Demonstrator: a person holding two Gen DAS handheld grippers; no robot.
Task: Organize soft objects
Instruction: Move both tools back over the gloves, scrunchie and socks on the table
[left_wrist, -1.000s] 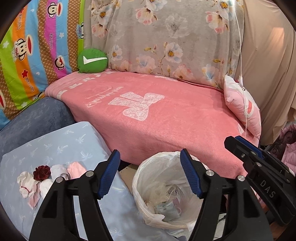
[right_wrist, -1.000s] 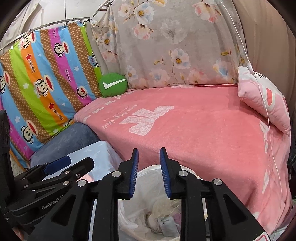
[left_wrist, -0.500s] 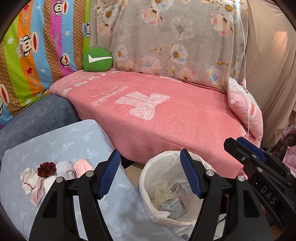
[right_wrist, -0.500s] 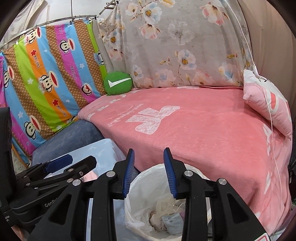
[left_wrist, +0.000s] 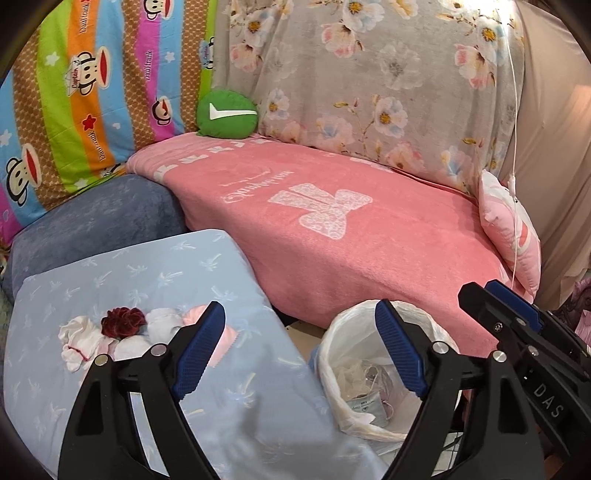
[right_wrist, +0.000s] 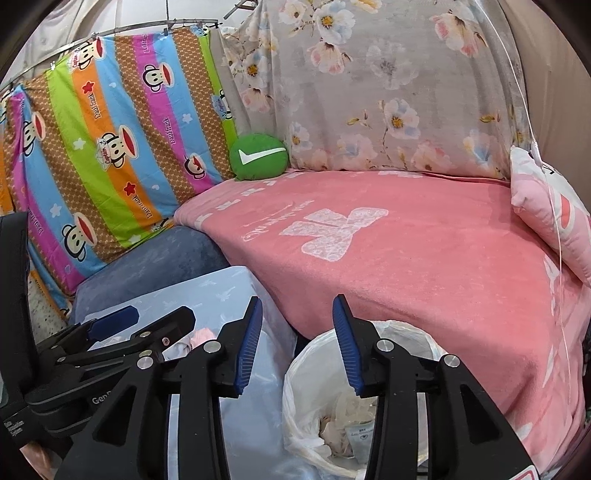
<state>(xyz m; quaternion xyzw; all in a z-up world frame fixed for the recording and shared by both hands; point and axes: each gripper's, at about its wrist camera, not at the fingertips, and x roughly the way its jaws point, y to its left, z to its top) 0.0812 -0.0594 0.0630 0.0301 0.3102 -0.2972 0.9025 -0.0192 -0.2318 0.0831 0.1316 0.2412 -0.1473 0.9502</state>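
A small heap of soft cloth pieces, white, pink and one dark red, lies on a light blue cushion at lower left. My left gripper is open and empty, its left finger just right of the heap. A green round pillow sits at the sofa's back corner. A pink pillow leans at the sofa's right end. My right gripper is open and empty, above the gap between cushion and bin.
A white-bagged waste bin with rubbish stands on the floor in front of the pink sofa blanket. A blue-grey cushion lies behind the light blue one. A striped monkey-print sheet and a floral sheet hang behind.
Both grippers have drawn back and shifted left, so the cushion and cloth heap show more. The right gripper's jaws have opened wider. The left gripper stays open.
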